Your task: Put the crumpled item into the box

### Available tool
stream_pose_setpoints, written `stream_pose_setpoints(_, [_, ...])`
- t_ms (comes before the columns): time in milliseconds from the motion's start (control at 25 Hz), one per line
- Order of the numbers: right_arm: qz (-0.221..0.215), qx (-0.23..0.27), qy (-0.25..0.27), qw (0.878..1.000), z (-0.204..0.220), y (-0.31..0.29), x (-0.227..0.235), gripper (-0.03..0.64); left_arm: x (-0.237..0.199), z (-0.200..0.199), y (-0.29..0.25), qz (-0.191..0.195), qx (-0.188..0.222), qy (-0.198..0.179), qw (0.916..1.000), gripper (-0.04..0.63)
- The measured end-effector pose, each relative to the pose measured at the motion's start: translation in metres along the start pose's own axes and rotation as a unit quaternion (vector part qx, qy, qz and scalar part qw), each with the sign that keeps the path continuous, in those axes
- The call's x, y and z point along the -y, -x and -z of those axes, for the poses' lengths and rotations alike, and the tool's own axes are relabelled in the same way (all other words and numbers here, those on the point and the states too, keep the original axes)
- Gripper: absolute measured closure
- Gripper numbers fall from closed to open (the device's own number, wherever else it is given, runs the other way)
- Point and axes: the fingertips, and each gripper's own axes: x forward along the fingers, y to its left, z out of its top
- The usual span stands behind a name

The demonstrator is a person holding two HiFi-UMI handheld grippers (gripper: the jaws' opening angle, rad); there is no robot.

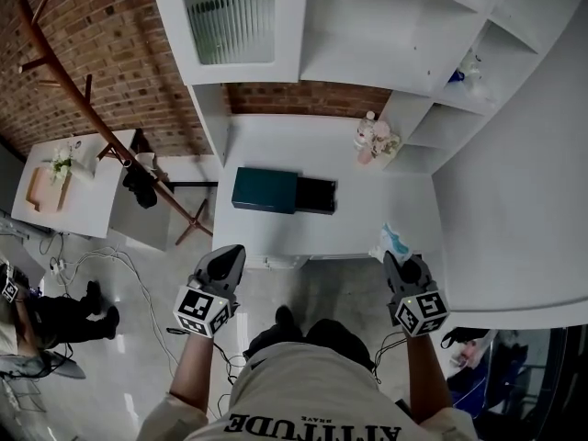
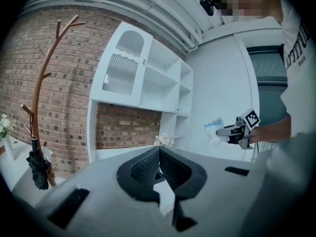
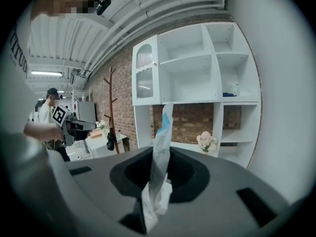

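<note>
A dark teal box (image 1: 265, 190) lies on the white table (image 1: 367, 219), and its black drawer part (image 1: 317, 196) is slid out to the right. My right gripper (image 1: 393, 256) hovers at the table's near right edge, shut on a crumpled white and blue item (image 1: 393, 241). In the right gripper view that item (image 3: 160, 152) stands up as a narrow strip between the jaws. My left gripper (image 1: 235, 250) hangs just off the table's near left edge, shut with nothing in it. The left gripper view shows its jaws meeting at the tip (image 2: 159, 150), with the right gripper (image 2: 232, 131) and the item (image 2: 215, 130) off to the right.
A small bunch of pale flowers (image 1: 375, 138) stands at the table's back right, below the white shelf unit (image 1: 386, 35). A wooden coat stand (image 1: 101, 108) with a dark umbrella leans at the left, near a low white side table (image 1: 64, 191). Cables and another person (image 1: 46, 315) are on the floor at the left.
</note>
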Motion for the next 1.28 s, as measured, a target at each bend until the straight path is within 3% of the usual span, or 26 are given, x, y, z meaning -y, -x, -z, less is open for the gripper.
stream_pose_setpoints(440, [-0.035, -0.018, 0.009, 0.999, -0.003, -0.052, 0.007, 0.541, -0.018, 0.003, -0.014, -0.022, -0.007, 0.014, 0.9996, 0.571])
stream_pose_setpoints(880, [-0.124, -0.043, 0.029, 0.991, -0.010, -0.143, 0.031, 0.541, -0.040, -0.002, -0.041, -0.100, -0.017, 0.025, 0.9945, 0.569])
stream_pose_setpoints(1280, [-0.206, -0.100, 0.053, 0.972, 0.016, -0.225, 0.043, 0.541, -0.045, 0.015, -0.062, -0.172, -0.032, 0.064, 0.9824, 0.570])
